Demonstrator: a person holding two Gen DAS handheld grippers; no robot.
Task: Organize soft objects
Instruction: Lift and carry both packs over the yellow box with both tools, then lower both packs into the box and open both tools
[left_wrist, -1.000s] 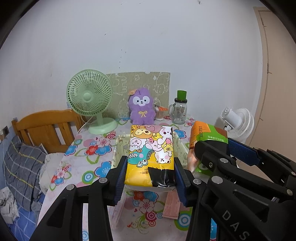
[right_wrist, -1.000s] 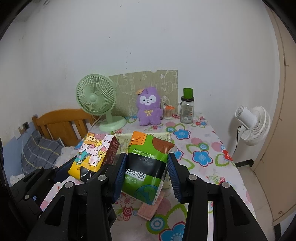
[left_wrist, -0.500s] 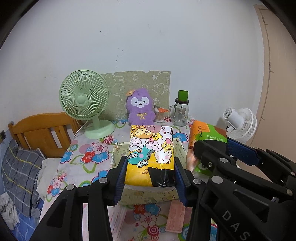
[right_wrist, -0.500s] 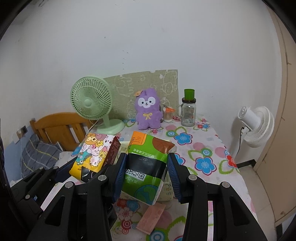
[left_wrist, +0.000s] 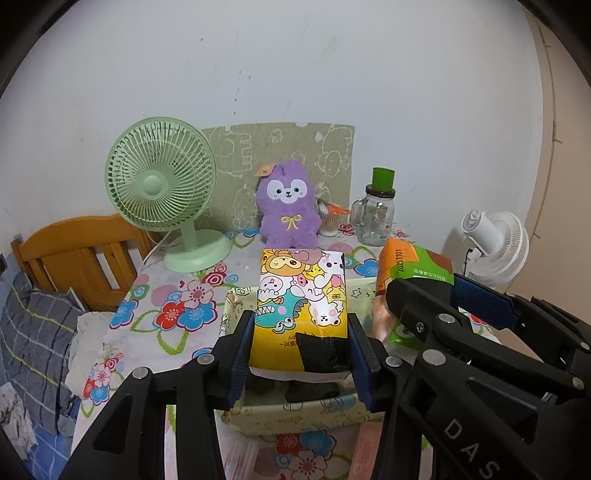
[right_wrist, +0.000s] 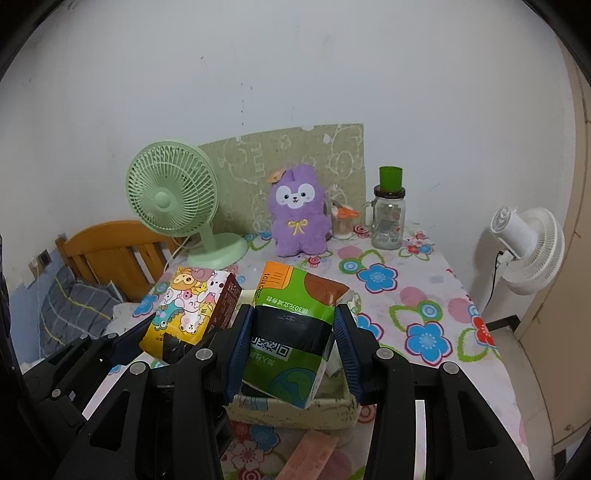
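My left gripper is shut on a yellow cartoon-print tissue pack, held over a cream fabric basket on the flowered table. My right gripper is shut on a green tissue pack with an orange corner, held above the same basket. In the left wrist view the green pack and the right gripper's arm sit at the right. In the right wrist view the yellow pack hangs just left of the green one. Dark items lie in the basket, mostly hidden.
At the table's back stand a green desk fan, a purple plush toy, a glass jar with a green lid and a small cup of sticks. A wooden headboard is left, a white fan right. A pink cloth lies before the basket.
Both grippers have moved forward and slightly down with their packs; the basket now lies right beneath them and the fan and plush toy look closer.
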